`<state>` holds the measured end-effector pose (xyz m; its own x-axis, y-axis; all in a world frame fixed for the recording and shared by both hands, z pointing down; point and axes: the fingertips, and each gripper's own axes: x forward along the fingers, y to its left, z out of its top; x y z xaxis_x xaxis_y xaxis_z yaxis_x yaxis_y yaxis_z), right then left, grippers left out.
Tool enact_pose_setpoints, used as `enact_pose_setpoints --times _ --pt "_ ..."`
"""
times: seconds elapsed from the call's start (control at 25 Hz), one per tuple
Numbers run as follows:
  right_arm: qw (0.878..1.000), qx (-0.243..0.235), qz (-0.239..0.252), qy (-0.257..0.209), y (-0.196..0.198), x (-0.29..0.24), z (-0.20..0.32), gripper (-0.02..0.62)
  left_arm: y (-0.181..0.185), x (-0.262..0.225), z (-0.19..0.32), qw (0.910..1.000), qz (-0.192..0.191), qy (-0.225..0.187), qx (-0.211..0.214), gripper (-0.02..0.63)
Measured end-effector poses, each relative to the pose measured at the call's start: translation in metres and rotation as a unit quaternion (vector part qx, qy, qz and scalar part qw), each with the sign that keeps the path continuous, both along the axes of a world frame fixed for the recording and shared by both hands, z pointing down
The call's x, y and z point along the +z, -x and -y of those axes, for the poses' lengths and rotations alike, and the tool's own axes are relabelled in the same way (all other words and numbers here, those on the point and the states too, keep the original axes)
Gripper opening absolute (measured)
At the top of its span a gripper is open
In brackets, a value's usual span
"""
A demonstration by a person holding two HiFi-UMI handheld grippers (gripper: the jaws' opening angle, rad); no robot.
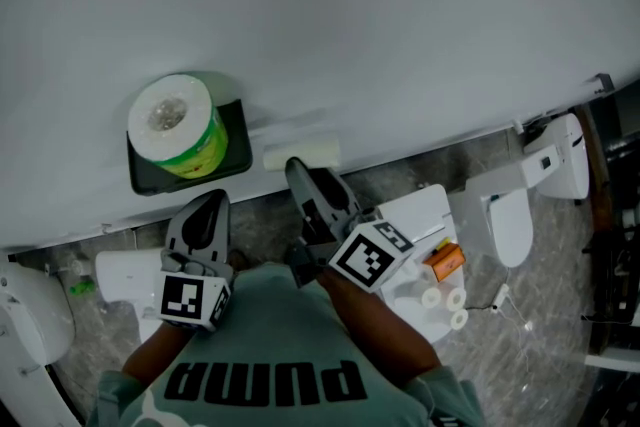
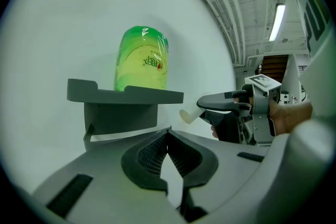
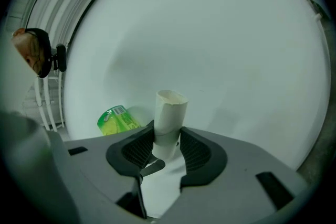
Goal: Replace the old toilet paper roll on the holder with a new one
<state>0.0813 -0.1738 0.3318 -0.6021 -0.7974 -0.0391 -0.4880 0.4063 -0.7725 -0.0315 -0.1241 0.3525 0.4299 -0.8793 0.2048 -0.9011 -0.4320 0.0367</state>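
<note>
Looks past the left gripper (image 2: 168, 136), jaws tip to tip and empty; faces a grey shelf (image 2: 123, 96) on the wall (image 2: 63, 18) bearing an upright green-wrapped roll (image 2: 142, 57); to its right, meets the right gripper (image 2: 202, 108) clamping a cardboard tube (image 2: 188, 115).

**Camera Placement**

From the head view we look steeply down onto the holder (image 1: 238, 143), left gripper (image 1: 208, 207) and right gripper (image 1: 306, 179). Each gripper view faces the wall (image 1: 400, 15) closely, along its own jaws. All three share the green-wrapped roll (image 1: 178, 127).

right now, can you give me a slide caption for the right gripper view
Right gripper clamped on the empty cardboard tube, green-wrapped roll behind at left.
</note>
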Motion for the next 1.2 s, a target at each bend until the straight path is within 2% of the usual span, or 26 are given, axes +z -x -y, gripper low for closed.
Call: enact_pose_setpoints --times 0.12,0.24,0.44,0.56,0.88,1.04,1.12,1.2 --pt "0.999 0.011 -0.036 -0.017 0.0 -0.006 -0.006 0.166 0.001 -0.002 0.0 1.0 -0.006 -0.003 0.004 0.003" --pt "0.995 0.019 -0.091 -0.04 0.003 -0.014 -0.013 0.166 0.005 0.0 -0.001 1.0 -0.006 0.0 0.007 0.003" --pt "0.976 0.017 -0.198 -0.086 0.014 -0.026 -0.03 0.166 0.008 0.005 -0.004 0.9998 -0.005 0.006 0.018 0.003" --pt "0.963 0.017 -0.245 -0.108 0.021 -0.033 -0.039 0.166 0.01 0.007 -0.006 0.9997 -0.008 0.011 0.022 0.003" --pt "0.943 0.014 -0.302 -0.143 0.041 -0.046 -0.059 0.166 0.014 0.01 -0.008 0.9992 -0.014 0.013 0.035 0.003" --pt "0.933 0.025 -0.311 -0.18 0.054 -0.067 -0.062 0.166 0.015 0.007 -0.008 0.9992 -0.024 0.015 0.03 0.003" --pt "0.929 0.019 -0.315 -0.193 0.064 -0.075 -0.065 0.166 0.018 0.006 -0.008 0.999 -0.035 0.013 0.024 0.003" --pt "0.927 0.007 -0.315 -0.205 0.075 -0.082 -0.069 0.166 0.024 0.005 -0.009 0.9993 -0.03 0.011 0.02 0.003"
